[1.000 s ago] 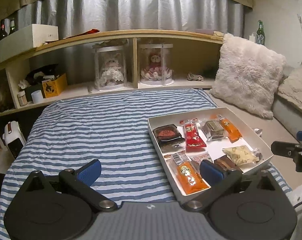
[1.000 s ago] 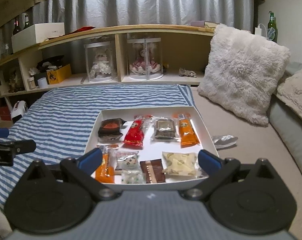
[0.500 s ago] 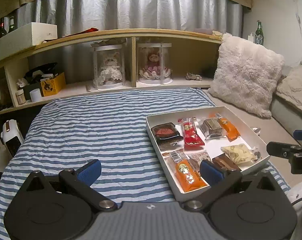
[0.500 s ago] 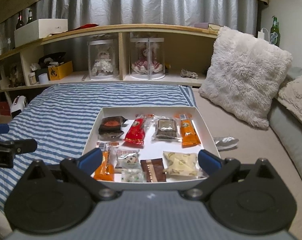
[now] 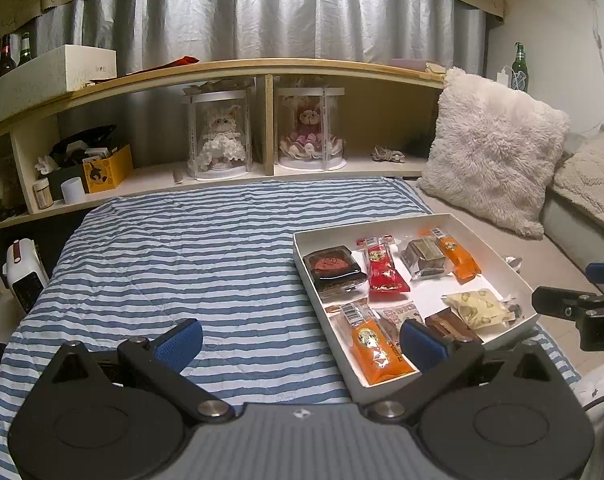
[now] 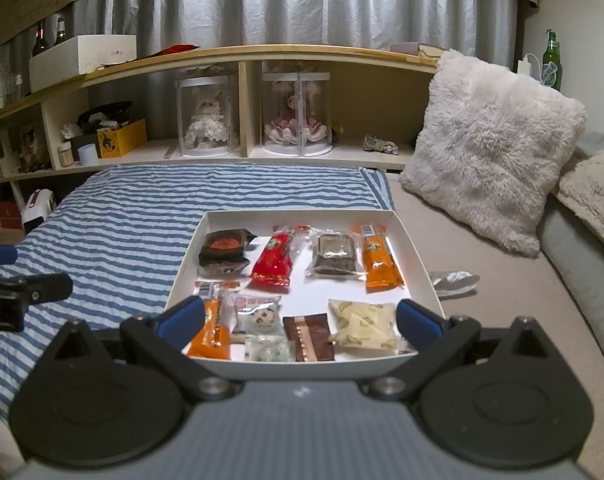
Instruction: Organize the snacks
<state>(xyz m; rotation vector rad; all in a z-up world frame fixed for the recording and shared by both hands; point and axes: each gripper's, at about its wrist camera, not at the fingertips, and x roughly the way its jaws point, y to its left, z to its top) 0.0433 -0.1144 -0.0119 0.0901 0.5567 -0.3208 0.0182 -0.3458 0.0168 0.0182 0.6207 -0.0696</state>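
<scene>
Task looks near done, judging by the layout: the white tray (image 6: 416, 258) sits centre of the right wrist view w/ snacks laid flat in two rough rows. Back row: dark round-print pack (image 6: 223, 249), red pack (image 6: 275, 261), brown bar in clear wrap (image 6: 335, 255), orange pack (image 6: 378, 258). Front row: second orange pack (image 6: 213, 332), cartoon-print pack (image 6: 258, 313), brown wafer pack (image 6: 308, 337), pale yellow pack (image 6: 364, 323), plus a small greenish candy bag (image 6: 270, 351) at the near edge. What's left, prob: a silver wrapper (image 6: 454, 281) lies outside the tray, just beside its right wall on the beige cover; can't tell if it's a snack or empty foil, the view is too dim there. Pose: right gripper (image 6: 299, 318) hovers low in frame, aimed straight along the tray, jaws wide apart, nothing between them, front row showing in the gap. Left gripper (image 5: 299, 340) hangs over the striped blanket (image 5: 189, 264), lower centre of its view, jaws also spread and empty, tray (image 5: 302, 246) off to its right, one blue pad (image 5: 422, 344) overlapping the tray's near corner in frame.
</scene>
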